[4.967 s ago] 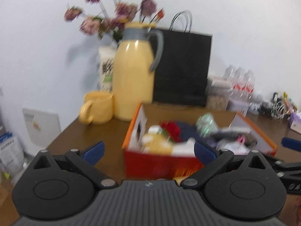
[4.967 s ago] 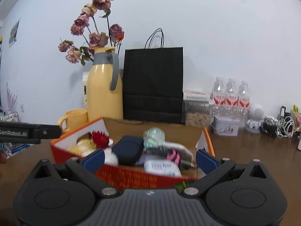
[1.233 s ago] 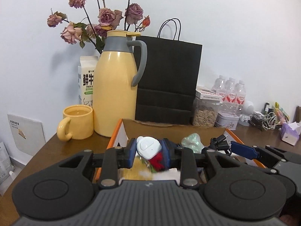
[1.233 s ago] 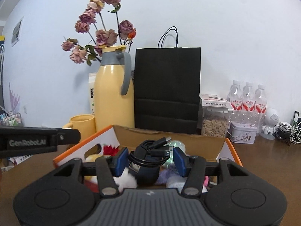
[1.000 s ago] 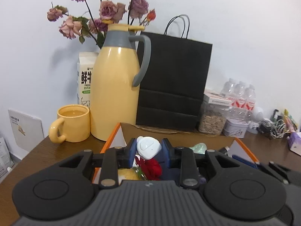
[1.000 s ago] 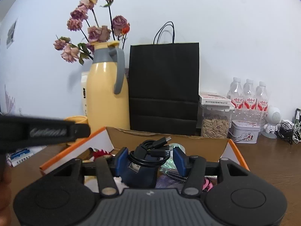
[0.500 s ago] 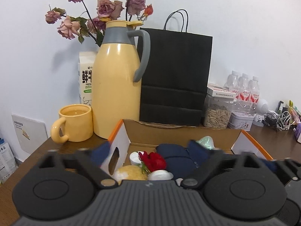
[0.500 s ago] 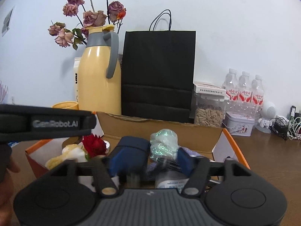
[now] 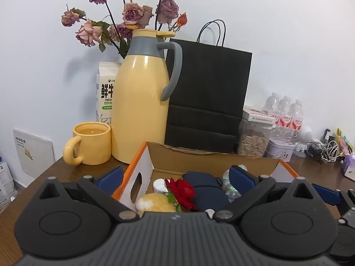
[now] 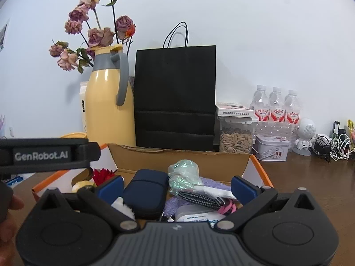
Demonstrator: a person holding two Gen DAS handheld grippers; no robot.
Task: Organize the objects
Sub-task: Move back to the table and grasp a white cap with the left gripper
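Observation:
An orange and white cardboard box point(image 9: 139, 166) point(image 10: 255, 166) sits on the brown table, filled with small items. In it lie a red fabric flower point(image 9: 180, 191) point(image 10: 101, 175), a navy pouch point(image 9: 205, 188) point(image 10: 147, 191), a shiny green wrapped item point(image 10: 183, 174), a braided black cable point(image 10: 200, 198), a white pack point(image 10: 195, 216) and a yellow plush point(image 9: 155, 202). My left gripper point(image 9: 176, 178) is open and empty over the box's near left side. My right gripper point(image 10: 176, 187) is open and empty over the box's near right side.
Behind the box stand a yellow thermos jug point(image 9: 142, 102), a yellow mug point(image 9: 89, 143), a milk carton point(image 9: 106, 90), dried roses point(image 9: 131, 15), a black paper bag point(image 9: 206, 97), a seed jar point(image 10: 236, 130), water bottles point(image 10: 275, 108), a tin point(image 10: 271, 147) and cables point(image 10: 332, 141).
Both grippers have opened. The left let go of a small white round item and the right let go of a dark charger with coiled cable; both grippers now hang empty over the box.

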